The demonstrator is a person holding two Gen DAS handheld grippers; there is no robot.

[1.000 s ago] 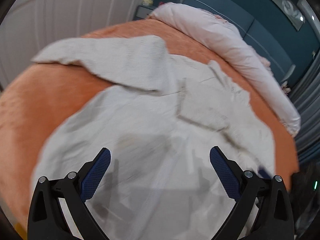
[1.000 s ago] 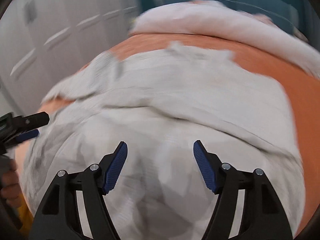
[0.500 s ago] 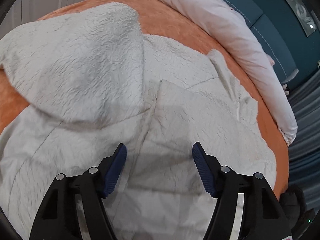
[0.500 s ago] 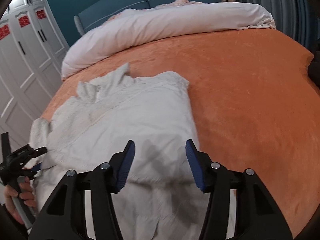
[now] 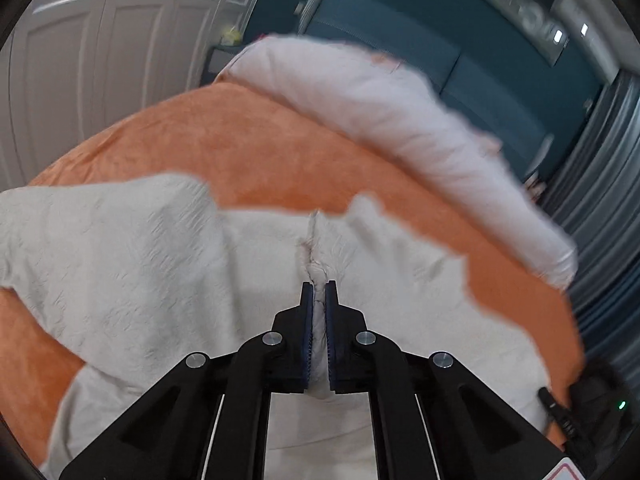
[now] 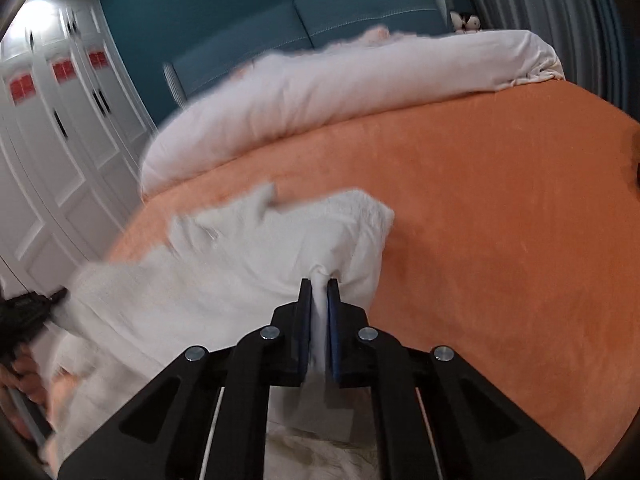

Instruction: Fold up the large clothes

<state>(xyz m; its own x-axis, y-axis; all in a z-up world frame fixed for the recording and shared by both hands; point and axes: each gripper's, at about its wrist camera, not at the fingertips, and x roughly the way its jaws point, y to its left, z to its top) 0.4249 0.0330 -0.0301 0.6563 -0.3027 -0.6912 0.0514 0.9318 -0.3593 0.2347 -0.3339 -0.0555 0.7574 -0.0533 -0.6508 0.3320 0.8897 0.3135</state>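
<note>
Garment (image 5: 132, 264) lies on bedspread (image 5: 280, 152) nr front edge, duvet (image 5: 392, 120) bunched behind it by headboard (image 5: 400, 28).

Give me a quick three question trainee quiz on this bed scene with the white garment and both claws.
1. True or false: the left claw is shut on the white garment.
2. What does the right claw pinch? A orange bedspread; B the garment; C rolled duvet.
3. Fill in: the garment lies on the ____ bedspread.

Key: 1 true; 2 B; 3 orange.
</note>
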